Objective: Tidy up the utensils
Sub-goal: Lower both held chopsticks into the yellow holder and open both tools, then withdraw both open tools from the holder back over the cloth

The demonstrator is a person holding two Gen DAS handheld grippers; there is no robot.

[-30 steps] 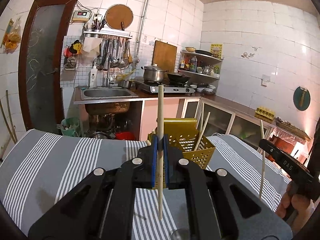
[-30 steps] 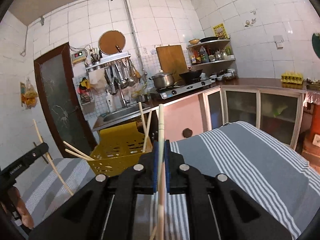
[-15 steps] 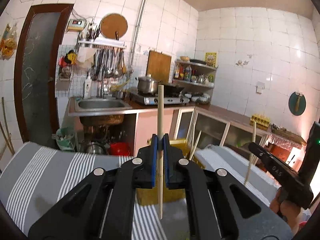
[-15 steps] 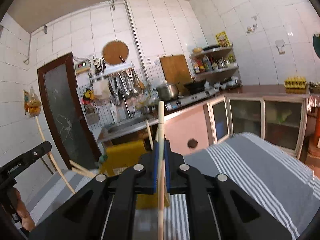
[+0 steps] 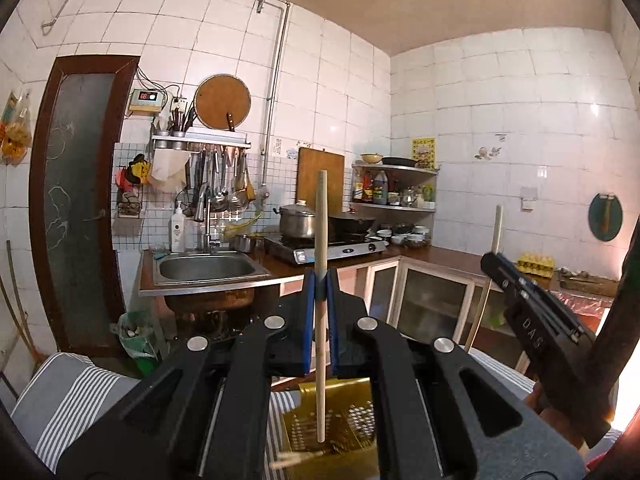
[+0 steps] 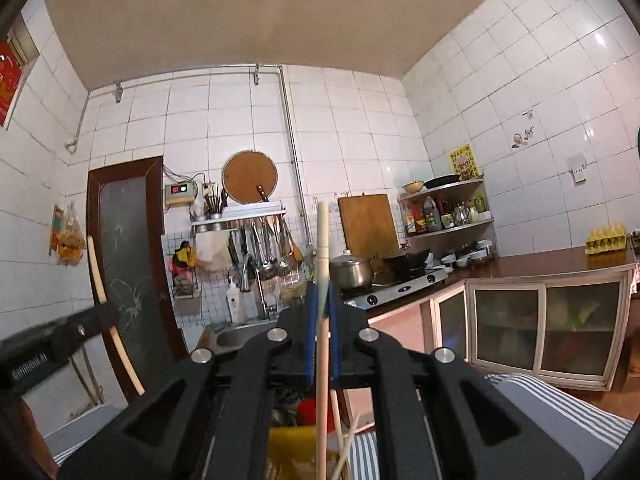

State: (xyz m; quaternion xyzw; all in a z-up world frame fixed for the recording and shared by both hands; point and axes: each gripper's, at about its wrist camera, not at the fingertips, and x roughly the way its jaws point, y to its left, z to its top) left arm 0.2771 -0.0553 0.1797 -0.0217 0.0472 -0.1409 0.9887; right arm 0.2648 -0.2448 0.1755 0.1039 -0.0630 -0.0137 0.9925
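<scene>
Left-held chopstick (image 5: 321, 304): pale wood, round, upright, clamped mid-length between blue pads; lower tip hangs over the yellow basket (image 5: 352, 420). Right-held chopstick (image 6: 322, 320): same type, upright, pinched between blue pads, lower end runs down toward the basket (image 6: 288, 452). Basket: yellow perforated plastic, sits on striped cloth, low in both views. Two more pale sticks (image 6: 344, 444) lean beside the right-held one, probably standing inside the basket; bases are hidden.
</scene>
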